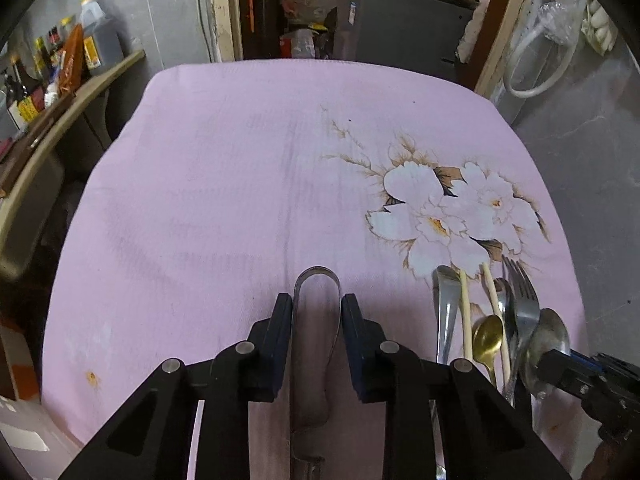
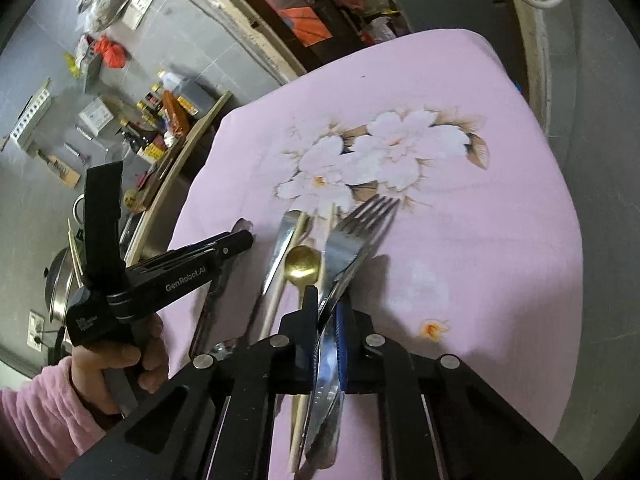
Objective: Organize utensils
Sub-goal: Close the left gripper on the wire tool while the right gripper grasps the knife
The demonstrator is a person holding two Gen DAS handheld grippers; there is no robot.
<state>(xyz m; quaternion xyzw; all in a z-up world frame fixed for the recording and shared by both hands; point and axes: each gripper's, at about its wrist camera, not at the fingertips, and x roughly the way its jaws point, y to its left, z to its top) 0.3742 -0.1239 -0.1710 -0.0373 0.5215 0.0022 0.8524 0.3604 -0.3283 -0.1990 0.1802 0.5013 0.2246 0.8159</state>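
On the pink floral tablecloth [image 1: 224, 184], metal tongs [image 1: 317, 276] lie with their looped end pointing away. My left gripper [image 1: 316, 300] is shut on the tongs' two arms. To the right is a pile of utensils: a silver handle [image 1: 446, 304], two pale chopsticks [image 1: 465, 320], a gold spoon [image 1: 488, 336], a fork [image 1: 524, 296] and a silver spoon [image 1: 554, 336]. My right gripper [image 2: 328, 296] is shut on the silver spoon [image 2: 326, 364], its bowl on edge between the pads. The fork [image 2: 360, 232] runs down to the same spot; whether it is pinched too I cannot tell.
A wooden shelf with sauce bottles [image 1: 60, 72] runs along the table's left side, with a steel pot [image 2: 60, 280] below it. The cloth's edges drop off left, right and at the far end. A hand in a pink sleeve [image 2: 44, 412] holds the left gripper [image 2: 240, 240].
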